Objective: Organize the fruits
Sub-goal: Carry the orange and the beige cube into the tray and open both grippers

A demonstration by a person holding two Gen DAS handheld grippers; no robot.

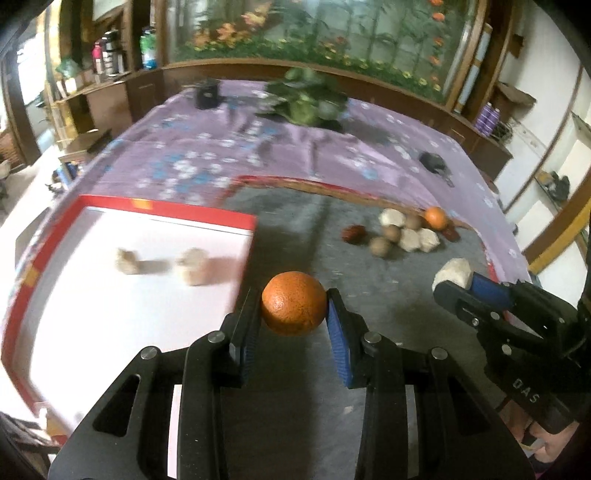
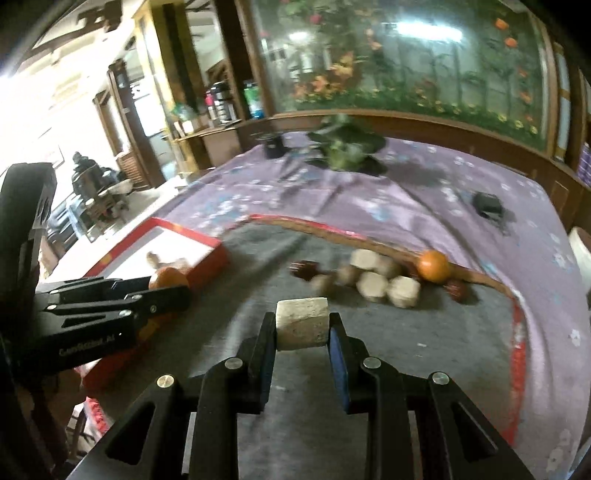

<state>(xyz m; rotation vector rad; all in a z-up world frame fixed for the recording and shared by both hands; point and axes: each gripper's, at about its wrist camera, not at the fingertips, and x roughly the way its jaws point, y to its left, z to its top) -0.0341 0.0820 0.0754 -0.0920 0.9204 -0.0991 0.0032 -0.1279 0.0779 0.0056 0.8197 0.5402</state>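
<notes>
Orange clamped between blue pads of left gripper, lifted clear of grey mat, just right of red-rimmed tray
Inside tray, on white floor: two pale beige chunks, blurred, side by side, apart from each other
Pale beige block pinched between pads of right gripper, raised above mat; same block seen from left wrist view at right edge, poking out past black fingers
Left gripper visible from right wrist view at left, orange between its tips, close beside near corner of tray
Remaining pile on far right part of mat: second orange against mat's red border, several pale chunks, brownish round fruits, dark red fruit, another dark red one just right of pile, all near or touching one another
Mat lying on purple floral cloth
Further back on cloth: green leafy bunch, small dark box, small black object at right
Behind: wooden shelving with bottles, painted floral panel
</notes>
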